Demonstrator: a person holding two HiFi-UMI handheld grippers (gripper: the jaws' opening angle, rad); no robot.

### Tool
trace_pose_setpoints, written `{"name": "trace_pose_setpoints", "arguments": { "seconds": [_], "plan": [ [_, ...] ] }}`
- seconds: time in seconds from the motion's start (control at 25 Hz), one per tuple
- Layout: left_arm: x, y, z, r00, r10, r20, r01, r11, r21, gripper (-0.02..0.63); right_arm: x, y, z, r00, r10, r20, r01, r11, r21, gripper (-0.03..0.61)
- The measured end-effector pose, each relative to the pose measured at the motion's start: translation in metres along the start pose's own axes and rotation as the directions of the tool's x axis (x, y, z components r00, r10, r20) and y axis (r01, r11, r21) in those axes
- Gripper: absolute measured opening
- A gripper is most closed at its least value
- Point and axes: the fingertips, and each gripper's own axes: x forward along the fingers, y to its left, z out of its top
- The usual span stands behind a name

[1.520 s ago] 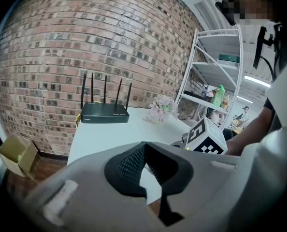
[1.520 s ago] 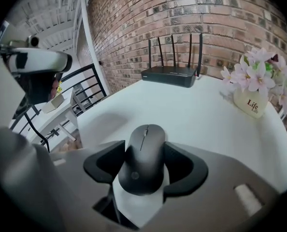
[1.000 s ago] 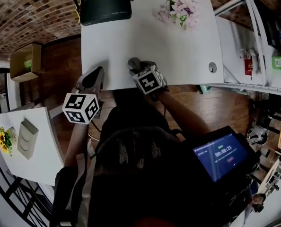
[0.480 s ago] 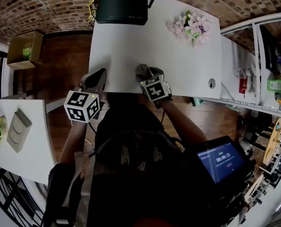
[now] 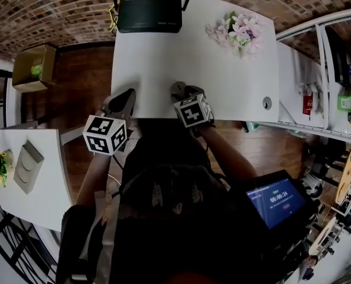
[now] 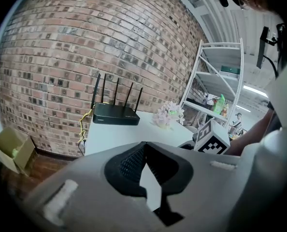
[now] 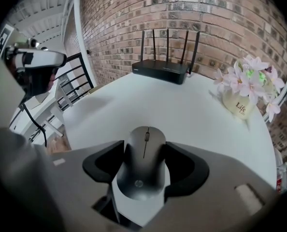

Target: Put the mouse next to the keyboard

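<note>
Left gripper [image 5: 121,101]: sits at the near edge of the tabletop [image 5: 223,64], toward the near-left corner, pointing at the far edge. Its jaws are pressed together at the tips with nothing between them. Mouse [image 7: 144,166]: at the near edge, about mid-width, lying lengthwise between the jaws of the right gripper [image 5: 184,94]. The jaws pinch its two flanks, and its wheel end points to the router [image 5: 149,13] at the far edge. Assessed as light, rigid and smooth-shelled; it is likely to slip under a loose grip, so the mid-body flanks are the proper hold. The right forearm reaches forward over the near edge, gripper low and roughly level. No keyboard appears in any view. Flower pot [image 5: 239,28]: far-right corner, well apart.
</note>
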Motion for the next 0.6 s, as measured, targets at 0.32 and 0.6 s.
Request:
{"name": "trace_pose_setpoints", "arguments": {
  "seconds": [0.32, 0.6],
  "plan": [
    [0.013, -0.015, 0.003, 1.000, 0.025, 0.001, -0.025, 1.000, -0.003, 0.003, -0.006, -0.021, -0.010, 1.000, 0.000, 0.003, 0.000, 1.000, 0.007, 0.273],
    [0.022, -0.026, -0.003, 0.997, 0.079, -0.011, -0.079, 0.997, 0.003, 0.003, -0.007, -0.027, -0.012, 0.999, 0.043, 0.016, -0.042, 0.998, -0.041, 0.273]
  ]
}}
